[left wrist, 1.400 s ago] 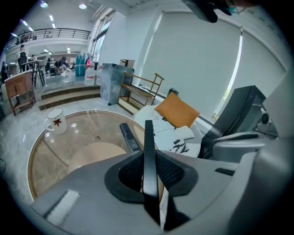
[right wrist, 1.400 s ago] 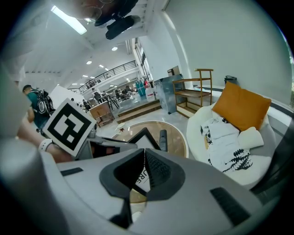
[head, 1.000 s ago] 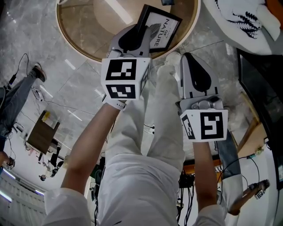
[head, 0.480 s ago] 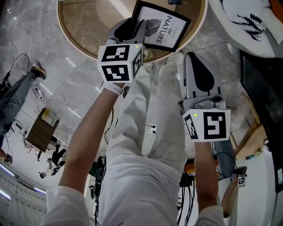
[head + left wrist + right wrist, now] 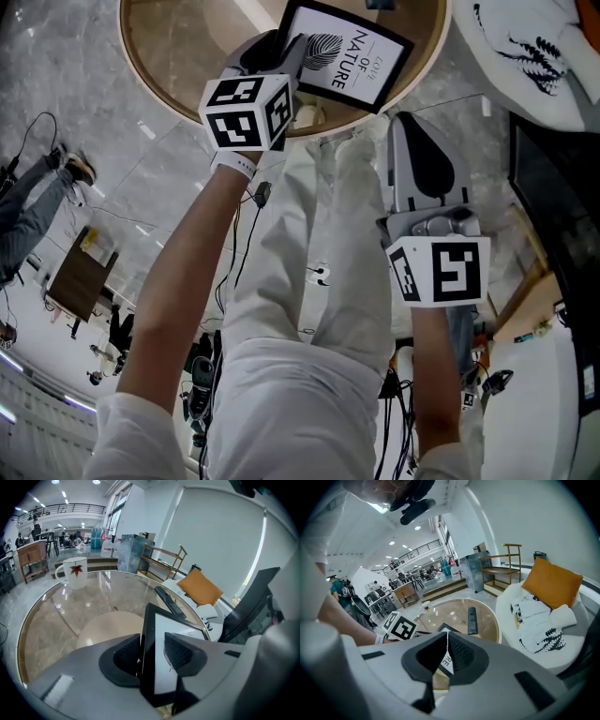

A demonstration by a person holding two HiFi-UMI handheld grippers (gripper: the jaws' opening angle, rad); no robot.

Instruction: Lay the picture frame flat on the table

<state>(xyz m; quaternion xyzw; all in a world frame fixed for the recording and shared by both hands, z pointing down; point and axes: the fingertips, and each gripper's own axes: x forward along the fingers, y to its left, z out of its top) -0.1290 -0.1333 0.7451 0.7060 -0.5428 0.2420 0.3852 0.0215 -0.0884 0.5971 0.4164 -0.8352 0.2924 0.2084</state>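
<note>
Left gripper view: jaws of the left gripper [image 5: 153, 653] opening, frame [image 5: 154, 672] between them; jaws of the right gripper [image 5: 446, 654] together.

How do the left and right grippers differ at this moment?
The left gripper is over the table, its jaws opening around the picture frame edge; the right gripper is held short of the table. The left gripper's jaws stand apart; the right gripper's are together, empty. Both carry marker cubes.

Upper centre, the table [image 5: 187, 47] has a glossy glass top and a smooth wooden rim. The picture frame [image 5: 349, 54] is matt black around white paper. The floor [image 5: 75, 75], left, is polished stone.
</note>
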